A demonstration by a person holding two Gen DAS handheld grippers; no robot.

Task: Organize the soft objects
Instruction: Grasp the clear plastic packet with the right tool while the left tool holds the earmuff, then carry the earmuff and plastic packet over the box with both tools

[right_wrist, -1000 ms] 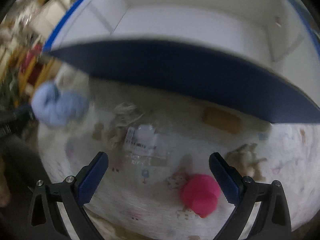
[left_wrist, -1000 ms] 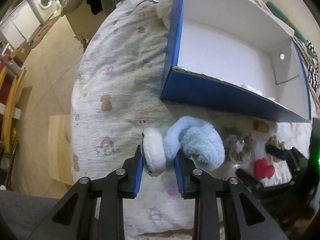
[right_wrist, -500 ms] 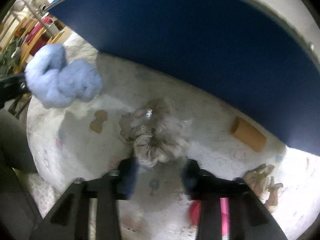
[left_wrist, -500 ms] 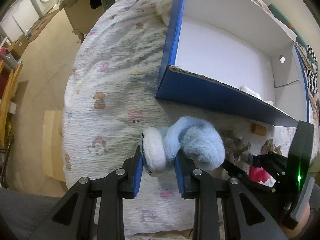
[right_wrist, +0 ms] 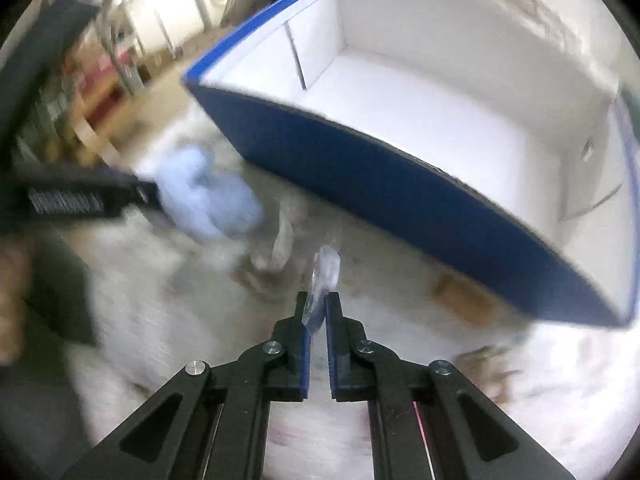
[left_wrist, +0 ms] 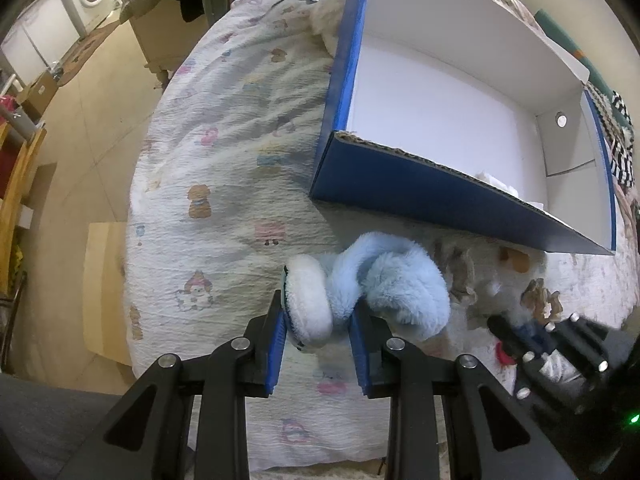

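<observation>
Two grippers work over a bed covered by a cartoon-print sheet (left_wrist: 224, 184). In the left wrist view the left gripper (left_wrist: 318, 334) is clamped on the white pad of the fluffy blue earmuffs (left_wrist: 372, 284), whose blue loop curls out to the right just short of the blue box (left_wrist: 440, 196). That box is open-topped with a white inside; its near wall hides most of the floor behind it, and only the top of something white (left_wrist: 496, 182) pokes above the edge. In the right wrist view the right gripper (right_wrist: 318, 316) has its jaws drawn nearly together on a clear plastic packet (right_wrist: 326, 272) that stands up between the tips; motion blur smears that view, so the packet's contents cannot be made out. A brownish ruffled scrunchie (right_wrist: 276, 256) lies blurred beside it, and a tan cylinder (right_wrist: 460, 300) rests near the box wall. A second frilly brown piece (left_wrist: 540, 298) and a red object (left_wrist: 505, 354) sit by the right tool in the left view, the red one mostly hidden.
</observation>
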